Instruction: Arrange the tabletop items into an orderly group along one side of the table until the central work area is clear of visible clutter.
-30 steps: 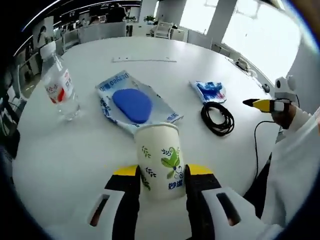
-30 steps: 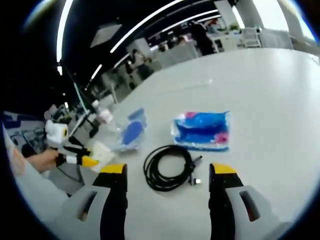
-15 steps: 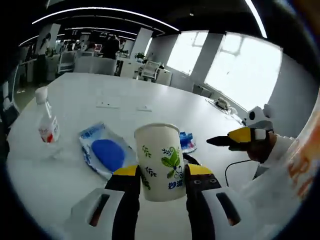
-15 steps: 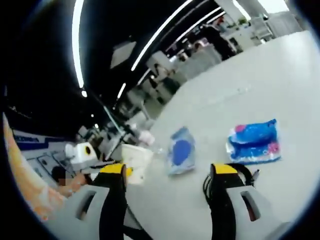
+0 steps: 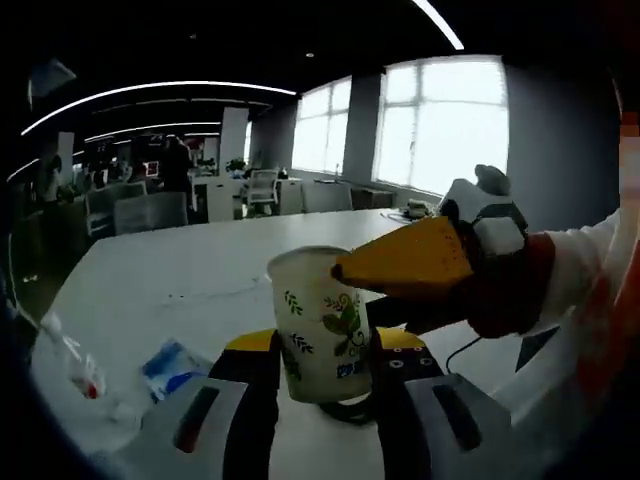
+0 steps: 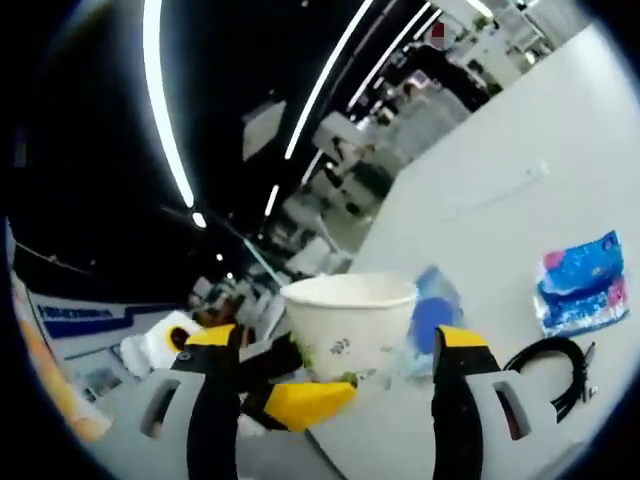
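A white paper cup with green leaf print is held upright above the table, my left gripper shut on its lower half. My right gripper comes in from the right, its yellow jaw almost touching the cup's rim. In the right gripper view the cup stands close up between the wide-apart jaws of my open right gripper, and a yellow jaw of the left gripper shows below it. Whether the right jaws touch the cup I cannot tell.
On the white table lie a water bottle, a blue-and-white packet, a blue tissue pack and a coiled black cable. A blue pad in a wrapper sits behind the cup. Office desks and chairs stand beyond.
My left gripper has raised the cup off the table and tilted upward. My right gripper has swung in close, so the cup now stands between its jaws.
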A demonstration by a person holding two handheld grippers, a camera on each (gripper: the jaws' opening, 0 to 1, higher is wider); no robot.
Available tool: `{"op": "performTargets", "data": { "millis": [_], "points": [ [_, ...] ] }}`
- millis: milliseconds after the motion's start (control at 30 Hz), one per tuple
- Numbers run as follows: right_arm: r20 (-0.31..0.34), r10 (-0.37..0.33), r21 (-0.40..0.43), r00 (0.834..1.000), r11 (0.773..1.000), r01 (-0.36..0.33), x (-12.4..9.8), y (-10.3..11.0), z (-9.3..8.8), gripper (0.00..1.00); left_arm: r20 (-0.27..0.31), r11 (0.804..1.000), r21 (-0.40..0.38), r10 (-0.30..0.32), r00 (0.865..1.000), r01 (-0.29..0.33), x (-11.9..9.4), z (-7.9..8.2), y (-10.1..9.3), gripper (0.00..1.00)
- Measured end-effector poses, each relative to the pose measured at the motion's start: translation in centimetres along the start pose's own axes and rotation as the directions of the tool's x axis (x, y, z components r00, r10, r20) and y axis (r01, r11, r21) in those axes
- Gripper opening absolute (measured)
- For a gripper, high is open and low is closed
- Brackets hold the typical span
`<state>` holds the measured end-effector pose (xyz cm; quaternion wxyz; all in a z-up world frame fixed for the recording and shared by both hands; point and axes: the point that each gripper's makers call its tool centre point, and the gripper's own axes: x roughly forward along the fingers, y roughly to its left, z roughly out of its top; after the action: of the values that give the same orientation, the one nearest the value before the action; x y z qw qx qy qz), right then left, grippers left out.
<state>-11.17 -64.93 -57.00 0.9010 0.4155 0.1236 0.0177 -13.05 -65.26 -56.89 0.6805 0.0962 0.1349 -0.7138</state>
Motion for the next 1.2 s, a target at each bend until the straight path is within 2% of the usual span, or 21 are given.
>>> {"op": "performTargets", "data": {
  "millis": [67, 133, 200, 267, 367, 500, 600, 733, 800, 833, 933, 1000, 1067, 1133, 1200],
  "points": [
    [-0.023, -0.038, -0.022, 0.999, 0.999, 0.037, 0.1, -0.6, -0.5, 0.73, -0.002, 1.000, 0.022, -0.010, 1.000, 0.010, 0.2, 0.1, -0.6, 0.35],
    [-0.026, -0.031, -0.032, 0.999, 0.999, 0.031, 0.0, -0.5, -0.6, 0.61, -0.008, 0.999, 0.033, -0.029, 1.000, 0.029, 0.4, -0.1, -1.3, 0.36],
    [-0.018, -0.066, -0.057, 0.998, 0.996, 0.065, -0.2, -1.1, -0.4, 0.56, -0.011, 0.998, 0.053, -0.029, 1.000, 0.030, 0.5, -0.3, -1.4, 0.36],
    [-0.017, -0.069, -0.066, 0.997, 0.995, 0.068, -0.6, -1.3, -0.3, 0.48, -0.035, 0.997, 0.050, -0.051, 0.998, 0.053, 0.7, -0.9, -1.7, 0.38],
    [-0.026, -0.087, -0.109, 0.996, 0.991, 0.084, -1.0, -1.8, -0.4, 0.46, -0.048, 0.996, 0.032, -0.076, 0.996, 0.078, 0.8, -1.2, -2.1, 0.39],
    [-0.019, -0.103, -0.155, 0.995, 0.983, 0.098, -1.3, -2.2, -0.3, 0.45, -0.075, 0.992, 0.074, -0.099, 0.992, 0.105, 0.6, -1.6, -2.3, 0.38],
    [-0.016, -0.134, -0.257, 0.991, 0.958, 0.126, -1.8, -2.9, 0.3, 0.45, -0.081, 0.994, 0.044, -0.095, 0.992, 0.099, -0.1, -2.0, -1.5, 0.38],
    [-0.019, -0.148, -0.311, 0.989, 0.941, 0.135, -2.0, -3.3, 0.6, 0.45, -0.076, 0.997, -0.009, -0.072, 0.995, 0.071, -1.5, -2.2, 0.1, 0.39],
    [-0.025, -0.156, -0.355, 0.987, 0.925, 0.137, -2.1, -3.4, 0.6, 0.45, -0.065, 0.999, -0.023, -0.049, 0.997, 0.048, -2.3, -1.7, 1.0, 0.38],
    [-0.030, -0.166, -0.391, 0.986, 0.910, 0.142, -2.1, -3.5, 0.6, 0.45, -0.052, 0.999, -0.035, -0.038, 0.998, 0.036, -2.7, -1.2, 1.5, 0.37],
    [-0.049, -0.169, -0.470, 0.984, 0.873, 0.127, -1.9, -3.5, 0.3, 0.46, -0.020, 0.999, -0.027, -0.044, 0.999, 0.044, -3.2, 0.6, 1.7, 0.36],
    [-0.062, -0.183, -0.518, 0.981, 0.846, 0.124, -1.8, -3.6, 0.0, 0.46, 0.007, 0.996, 0.011, -0.092, 0.996, 0.092, -3.2, 2.2, 0.8, 0.34],
    [-0.088, -0.195, -0.559, 0.977, 0.821, 0.114, -1.6, -3.6, -0.5, 0.46, 0.005, 0.988, 0.061, -0.145, 0.989, 0.144, -3.0, 3.3, -0.4, 0.32],
    [-0.093, -0.196, -0.574, 0.976, 0.811, 0.108, -1.4, -3.5, -0.8, 0.46, -0.008, 0.981, 0.090, -0.172, 0.985, 0.172, -2.7, 3.9, -1.2, 0.29],
    [-0.099, -0.199, -0.590, 0.975, 0.801, 0.104, -1.2, -3.4, -0.9, 0.46, -0.014, 0.970, 0.094, -0.225, 0.974, 0.225, -2.3, 4.5, -2.3, 0.25]
  ]
}}
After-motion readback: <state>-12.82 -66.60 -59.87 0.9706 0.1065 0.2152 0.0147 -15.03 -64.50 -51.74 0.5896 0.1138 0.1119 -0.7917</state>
